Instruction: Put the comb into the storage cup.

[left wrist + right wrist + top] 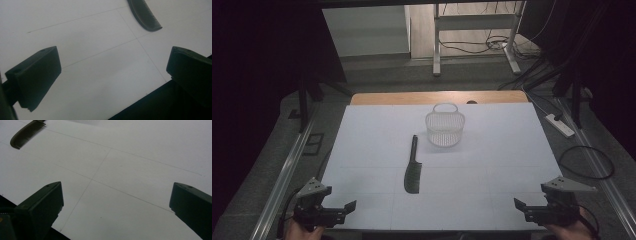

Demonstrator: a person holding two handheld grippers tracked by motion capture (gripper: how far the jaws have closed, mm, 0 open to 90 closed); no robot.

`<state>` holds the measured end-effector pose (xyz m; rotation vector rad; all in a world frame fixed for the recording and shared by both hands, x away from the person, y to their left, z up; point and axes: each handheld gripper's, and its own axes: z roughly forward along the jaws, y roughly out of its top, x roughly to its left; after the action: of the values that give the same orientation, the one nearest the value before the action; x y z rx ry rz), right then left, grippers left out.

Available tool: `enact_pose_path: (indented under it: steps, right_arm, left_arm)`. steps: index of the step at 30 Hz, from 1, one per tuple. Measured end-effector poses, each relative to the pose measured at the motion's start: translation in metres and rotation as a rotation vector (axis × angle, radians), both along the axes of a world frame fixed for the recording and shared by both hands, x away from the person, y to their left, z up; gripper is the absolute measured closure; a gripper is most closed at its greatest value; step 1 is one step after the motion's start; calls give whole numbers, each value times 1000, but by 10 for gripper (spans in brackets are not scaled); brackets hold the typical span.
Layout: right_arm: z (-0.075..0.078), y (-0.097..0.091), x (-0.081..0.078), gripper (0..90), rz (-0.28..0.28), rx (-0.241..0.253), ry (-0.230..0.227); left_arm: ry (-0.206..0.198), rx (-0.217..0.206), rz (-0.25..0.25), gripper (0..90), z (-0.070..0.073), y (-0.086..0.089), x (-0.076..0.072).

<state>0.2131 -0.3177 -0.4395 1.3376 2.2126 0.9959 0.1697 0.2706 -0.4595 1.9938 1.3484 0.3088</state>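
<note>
A long black plastic comb [413, 172] lies flat at the middle of the white table sheet [492, 165], just in front of a small white mesh basket [445, 127], well apart from the left gripper [343, 210] and right gripper [523, 209], both spread wide, grasping nothing, at the near corners.

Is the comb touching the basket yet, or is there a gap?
Apart. The high view shows bare white table between the comb handle tip and the basket.
</note>
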Motion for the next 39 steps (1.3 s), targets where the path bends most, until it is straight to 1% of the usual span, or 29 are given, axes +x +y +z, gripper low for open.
enact_pose_path:
  steps: [3,5,8,10,11,12,13,15,16,17,21,22,23,26,30,33,34,36,39]
  right_arm:
    - [0,1,-1,0,16,-5,-12]
    - [0,2,-2,0,23,-12,-15]
    - [0,2,-2,0,24,-11,-14]
    - [0,2,-1,0,22,-6,-12]
    - [0,1,-1,0,23,-7,-11]
    - [0,1,-1,0,23,-7,-10]
    - [0,2,-1,0,23,-8,-10]
    - [0,2,-1,0,25,-8,-9]
    - [0,2,-1,0,27,-6,-11]
    - [0,2,-1,0,29,-8,-13]
    - [0,2,-2,0,35,-8,-17]
    - [0,2,-2,0,35,-8,-17]
    - [0,2,-2,0,35,-8,-17]
    - [0,2,-2,0,35,-8,-17]
    - [0,2,-2,0,37,-8,-18]
    - [0,2,-2,0,37,-8,-18]
    - [0,2,-2,0,36,-8,-18]
    - [0,2,-2,0,36,-9,-18]
    - [0,2,-2,0,35,-10,-18]
  left_arm:
    - [-2,1,-10,0,0,-2,1]
    - [-2,-9,-12,0,0,-2,2]
    - [-8,-12,-26,0,-1,-1,4]
    - [-10,-25,-39,0,-1,-1,5]
    - [-10,-25,-39,0,-1,-1,5]
    - [-9,-40,-55,0,-2,-1,8]
    - [-8,-46,-60,0,-2,-1,9]
    - [-7,-51,-61,0,-2,-1,10]
    - [0,-65,-63,0,-3,-1,14]
    - [2,-66,-62,0,-3,-1,15]
    - [-6,-51,-52,0,-1,-4,19]
    - [-6,-51,-52,0,-1,-4,19]
    - [-18,-43,-56,0,1,-6,22]
    - [-21,-38,-60,0,1,-8,26]
    - [-10,-46,-81,0,3,-13,37]
    - [-6,-36,-88,0,3,-14,40]
    - [-2,-24,-97,0,3,-17,45]
    - [2,-15,-106,0,3,-19,48]
    - [5,-15,-113,0,3,-20,51]
